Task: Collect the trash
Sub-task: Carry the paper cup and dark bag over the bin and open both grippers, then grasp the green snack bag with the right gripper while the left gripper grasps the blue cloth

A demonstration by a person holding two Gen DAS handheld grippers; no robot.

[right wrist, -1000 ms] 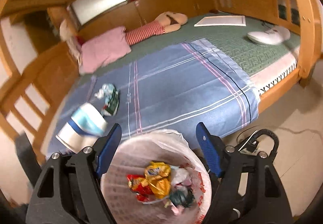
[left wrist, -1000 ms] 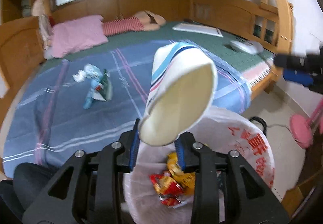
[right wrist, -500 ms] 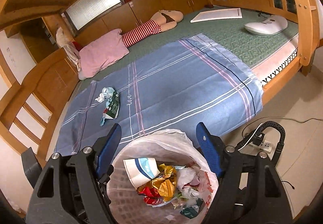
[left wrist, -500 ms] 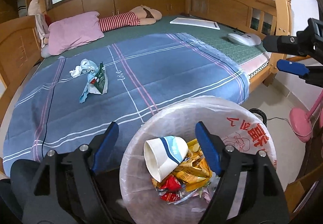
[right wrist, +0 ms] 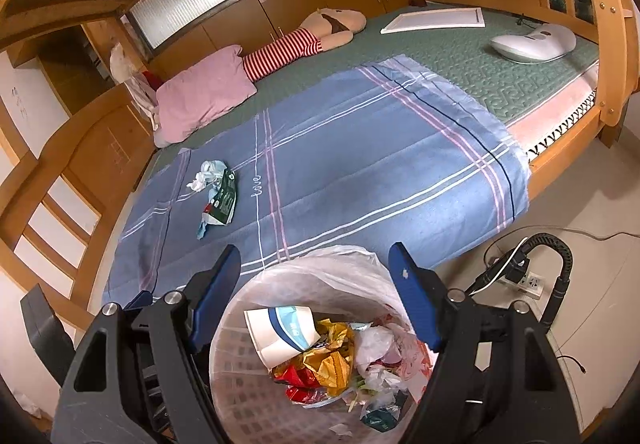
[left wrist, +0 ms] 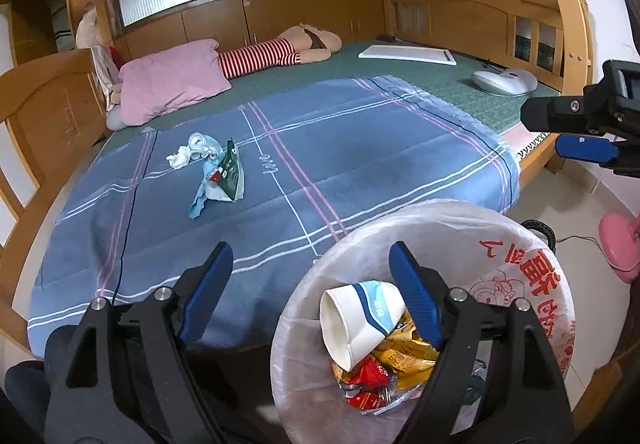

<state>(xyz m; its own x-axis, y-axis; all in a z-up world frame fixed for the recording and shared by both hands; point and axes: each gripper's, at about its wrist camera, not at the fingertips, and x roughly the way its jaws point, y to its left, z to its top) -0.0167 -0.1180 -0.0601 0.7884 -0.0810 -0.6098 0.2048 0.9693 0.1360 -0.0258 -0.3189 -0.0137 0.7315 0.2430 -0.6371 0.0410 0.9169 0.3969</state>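
Observation:
A white bin with a plastic liner point(left wrist: 460, 220) point(right wrist: 320, 264) stands on the floor at the bed's near edge. Inside lie a white and blue paper cup point(left wrist: 360, 320) point(right wrist: 280, 332) and several snack wrappers point(left wrist: 396, 360) point(right wrist: 328, 364). My left gripper point(left wrist: 308, 284) is open and empty above the bin's left rim. My right gripper point(right wrist: 316, 284) is open and empty above the bin; it also shows at the right edge of the left wrist view point(left wrist: 584, 132). A small pile of trash, a green wrapper point(left wrist: 230, 172) point(right wrist: 224, 200) with crumpled tissue point(left wrist: 192, 150) point(right wrist: 204, 176), lies on the blue blanket.
The blue plaid blanket point(left wrist: 320, 164) covers the near part of a wooden-framed bed. A pink pillow point(left wrist: 172, 80), a striped doll point(left wrist: 272, 56), a white board point(left wrist: 408, 54) and a white device point(left wrist: 504, 82) lie farther back. A pink fan base point(left wrist: 620, 244) and a power strip point(right wrist: 528, 280) are on the floor.
My left gripper opened and let go of the paper cup, which dropped into the bin. Both grippers then drew back a little; the right one stayed open.

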